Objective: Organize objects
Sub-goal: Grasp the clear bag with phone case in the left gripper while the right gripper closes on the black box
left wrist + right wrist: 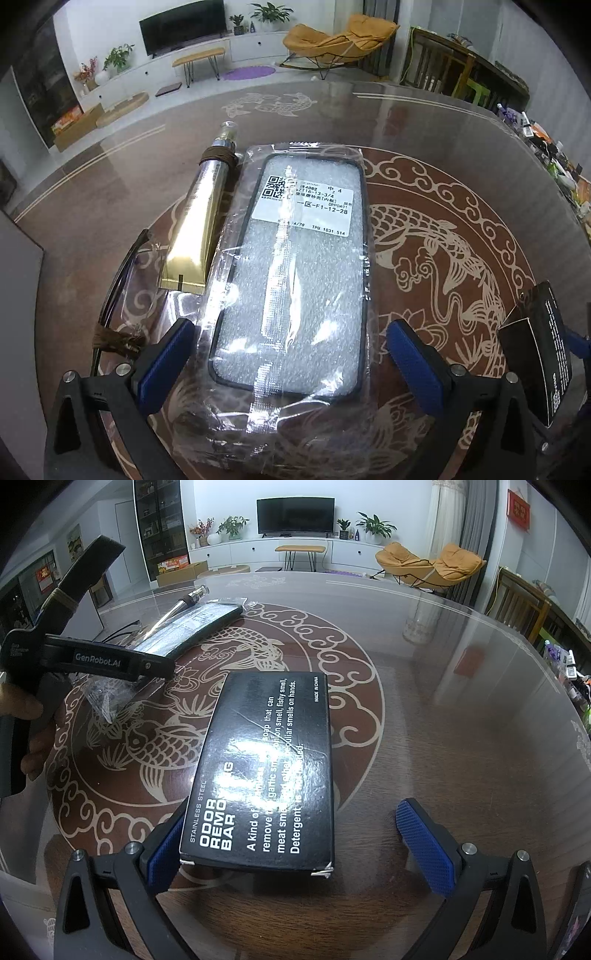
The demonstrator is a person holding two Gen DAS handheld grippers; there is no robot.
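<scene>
A phone case in a clear plastic bag (295, 258) with a white label lies flat on the glass table, between the open fingers of my left gripper (295, 365). A gold tube (201, 218) lies along its left side, touching the bag. A black box marked "odor removing bar" (266, 771) lies between the open fingers of my right gripper (299, 845), its left edge against the left pad (164, 849), well clear of the right pad. The box also shows in the left wrist view (543, 354) at the right. The left gripper's body (92, 657) shows in the right wrist view.
Black-framed glasses (118, 280) lie left of the tube. The round glass table (443, 738) has a brown fish pattern beneath. A light panel (18, 295) stands at the table's left edge. Clutter lines the far right edge (554, 162).
</scene>
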